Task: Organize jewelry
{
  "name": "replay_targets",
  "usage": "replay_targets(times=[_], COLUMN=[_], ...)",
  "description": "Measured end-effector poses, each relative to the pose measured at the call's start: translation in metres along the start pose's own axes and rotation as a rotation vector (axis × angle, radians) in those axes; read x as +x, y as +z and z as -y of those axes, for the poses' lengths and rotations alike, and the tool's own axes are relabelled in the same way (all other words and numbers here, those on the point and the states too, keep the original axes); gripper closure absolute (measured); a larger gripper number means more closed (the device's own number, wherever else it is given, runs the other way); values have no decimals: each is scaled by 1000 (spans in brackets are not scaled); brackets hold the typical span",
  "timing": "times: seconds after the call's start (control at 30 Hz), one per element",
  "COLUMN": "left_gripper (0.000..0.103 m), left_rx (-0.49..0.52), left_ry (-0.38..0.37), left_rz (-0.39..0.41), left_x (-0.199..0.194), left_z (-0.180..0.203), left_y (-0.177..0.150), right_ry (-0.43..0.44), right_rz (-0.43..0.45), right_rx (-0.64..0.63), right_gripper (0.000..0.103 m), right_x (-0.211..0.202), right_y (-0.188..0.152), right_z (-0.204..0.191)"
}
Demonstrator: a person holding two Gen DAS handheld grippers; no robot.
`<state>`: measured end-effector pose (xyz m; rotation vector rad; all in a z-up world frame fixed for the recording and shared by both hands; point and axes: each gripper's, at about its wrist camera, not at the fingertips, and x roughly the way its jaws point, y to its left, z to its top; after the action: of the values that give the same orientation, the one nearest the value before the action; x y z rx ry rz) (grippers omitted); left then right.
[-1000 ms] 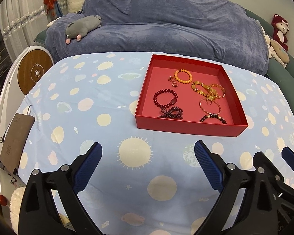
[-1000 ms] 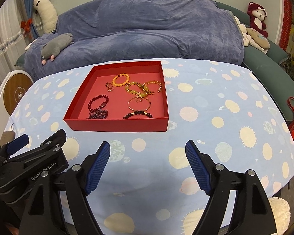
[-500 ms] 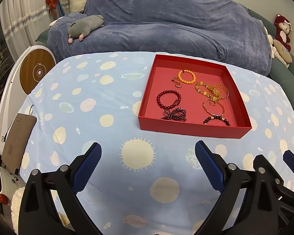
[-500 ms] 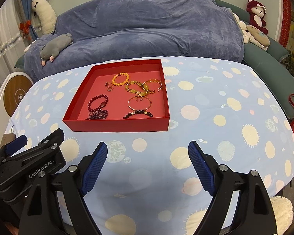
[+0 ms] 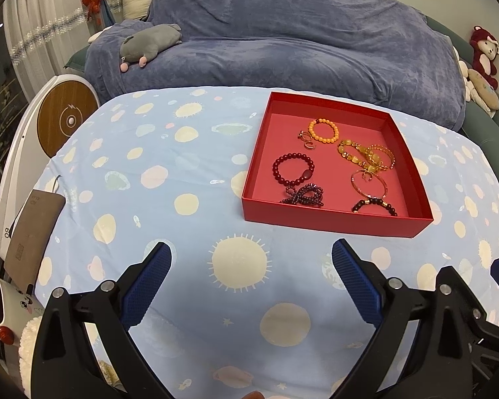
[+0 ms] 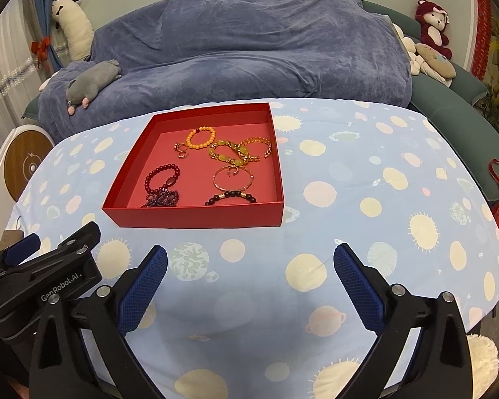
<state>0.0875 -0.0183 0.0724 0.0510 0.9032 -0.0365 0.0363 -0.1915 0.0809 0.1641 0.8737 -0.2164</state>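
Hovering short of the red tray (image 6: 196,214), both empty: left tool (image 5: 251,267) spread wide, right tool (image 6: 249,267) just widened, likely readying a pick. Bracelets (image 6: 201,138) lie loose inside the tray, mid-bench toward the far edge.

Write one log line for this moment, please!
left gripper: open, empty | right gripper: just opened wider, empty | bracelets: in red box

Matt red card box (image 5: 329,222); glossy bead bracelets (image 5: 323,130); printed cloth tablecloth (image 5: 149,173); plush sofa throw (image 5: 282,43).
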Motion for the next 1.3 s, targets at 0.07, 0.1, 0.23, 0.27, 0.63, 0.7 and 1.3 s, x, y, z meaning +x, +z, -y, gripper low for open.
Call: replay_targets(times=[0.07,0.1,0.23,0.27,0.63,0.7,1.3], left_gripper=[10,10,10,10,10,10,10], left_rx=[8,12,18,17,17,17,5], left_ry=[1,-1,3,5,12,14,15], left_rz=[0,0,-2,0,6,6,-3], left_x=[0,0,1,1,-1,-1,-2], left_z=[1,1,2,2,0,-1,-3], left_y=[0,-1,-2,-2,-2,-2,-4], right_ry=[-1,-2,-13,-15,-21,-21,-23], right_rz=[1,0,-12,-15,-4,-3,-3], right_rx=[4,4,3,2,-4,-5,-7], right_gripper=[7,7,7,7,7,7,7], right_x=[1,1,2,3,0,0,0], right_y=[0,0,-1,-1,-1,-1,-2], right_z=[1,0,0,0,-3,-3,-3])
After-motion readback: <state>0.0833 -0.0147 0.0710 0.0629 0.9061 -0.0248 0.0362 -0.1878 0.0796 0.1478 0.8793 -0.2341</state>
